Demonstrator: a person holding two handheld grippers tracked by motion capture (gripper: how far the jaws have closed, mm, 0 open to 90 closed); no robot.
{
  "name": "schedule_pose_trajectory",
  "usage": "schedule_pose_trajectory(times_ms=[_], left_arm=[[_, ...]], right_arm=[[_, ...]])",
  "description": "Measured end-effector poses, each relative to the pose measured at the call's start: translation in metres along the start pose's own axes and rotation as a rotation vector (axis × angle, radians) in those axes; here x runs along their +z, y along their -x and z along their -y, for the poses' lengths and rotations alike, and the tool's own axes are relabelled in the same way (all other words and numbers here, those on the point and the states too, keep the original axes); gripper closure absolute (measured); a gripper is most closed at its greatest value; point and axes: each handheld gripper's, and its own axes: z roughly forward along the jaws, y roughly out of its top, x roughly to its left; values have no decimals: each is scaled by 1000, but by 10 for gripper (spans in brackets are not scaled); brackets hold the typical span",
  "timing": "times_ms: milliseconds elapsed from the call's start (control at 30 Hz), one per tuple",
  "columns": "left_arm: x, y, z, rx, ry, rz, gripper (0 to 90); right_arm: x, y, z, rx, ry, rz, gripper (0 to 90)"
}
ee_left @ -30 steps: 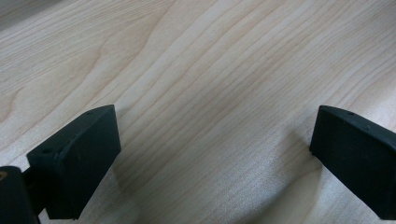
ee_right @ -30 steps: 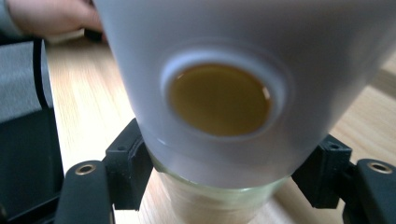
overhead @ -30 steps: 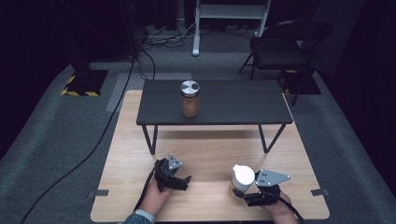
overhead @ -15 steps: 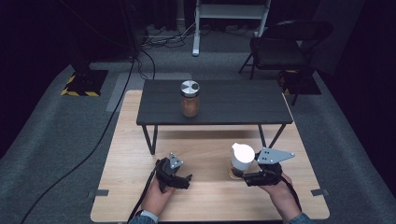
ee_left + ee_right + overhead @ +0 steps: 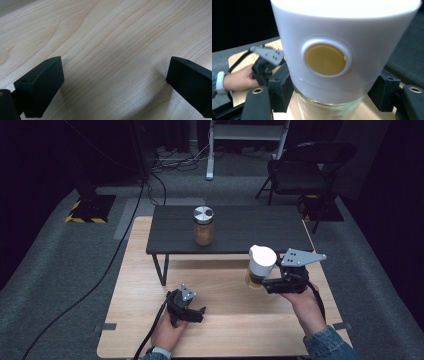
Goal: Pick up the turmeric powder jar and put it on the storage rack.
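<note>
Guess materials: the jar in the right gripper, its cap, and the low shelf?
Jar: looks like clear glass, its contents showing through. White cap: probably smooth matte plastic, with a round yellowish inset. Low shelf: dark matte board with faint grain, maybe stained wood or laminate, on thin black legs that look like metal.

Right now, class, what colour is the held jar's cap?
White cap, with a yellow-brown round spot; right gripper view.

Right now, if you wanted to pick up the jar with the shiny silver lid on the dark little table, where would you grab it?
Grab the jar around its glass body, just below the silver lid, coming in level from the near side. It stands upright near the shelf's front edge with bare space around it, so both jaws can slip past its round sides. The lid looks wider, so gripping beneath it should stop slipping.
</note>
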Motion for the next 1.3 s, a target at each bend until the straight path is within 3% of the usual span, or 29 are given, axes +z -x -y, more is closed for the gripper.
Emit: schedule_pose_trajectory(times_ms=[267,567,900,967,1133,1300], left_arm=[[0,1,1,-5,3,-3,11],[0,1,0,-4,2,-3,12],[0,1,1,-4,3,-3,12],[0,1,1,-4,3,-4,11],[0,1,0,-7,0,-4,11],[0,1,0,-6,1,-4,11]], right_arm=[[1,8,-44,-4,19,38,303],[22,16,-74,1,28,104,303],[45,25,-73,10,30,174,303],[49,26,-73,9,13,180,302],[50,27,-66,27,37,182,299],[48,29,-63,29,48,179,183]])
